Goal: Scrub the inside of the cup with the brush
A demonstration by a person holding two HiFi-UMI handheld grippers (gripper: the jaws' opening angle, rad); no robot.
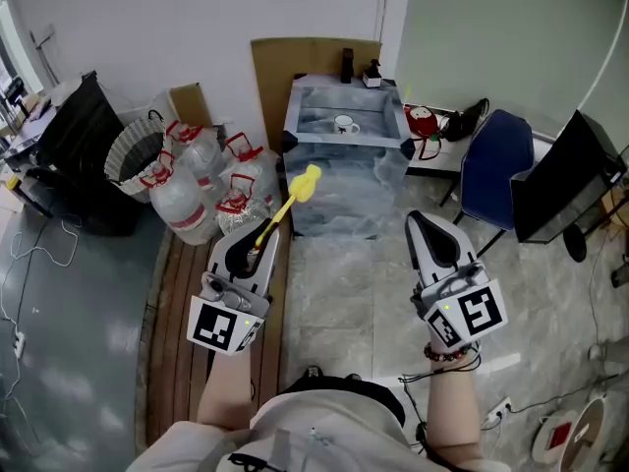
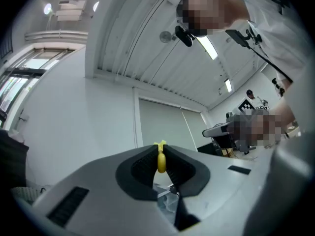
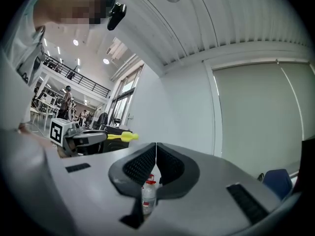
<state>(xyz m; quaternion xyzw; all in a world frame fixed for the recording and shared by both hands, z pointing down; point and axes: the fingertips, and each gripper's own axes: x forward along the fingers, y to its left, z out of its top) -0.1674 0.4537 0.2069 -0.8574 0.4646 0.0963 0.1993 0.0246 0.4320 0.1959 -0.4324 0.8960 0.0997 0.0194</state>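
L gripper (image 1: pixel 260 236) is gripping the yellow brush (image 1: pixel 298 190) by its handle. R gripper (image 1: pixel 421 222) is hanging clenched, empty. Cup (image 1: pixel 345 124) is sitting on far table (image 1: pixel 339 143); any print too small to read.

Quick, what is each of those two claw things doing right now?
Left gripper: closed on the yellow brush.
Right gripper: closed, holding nothing.
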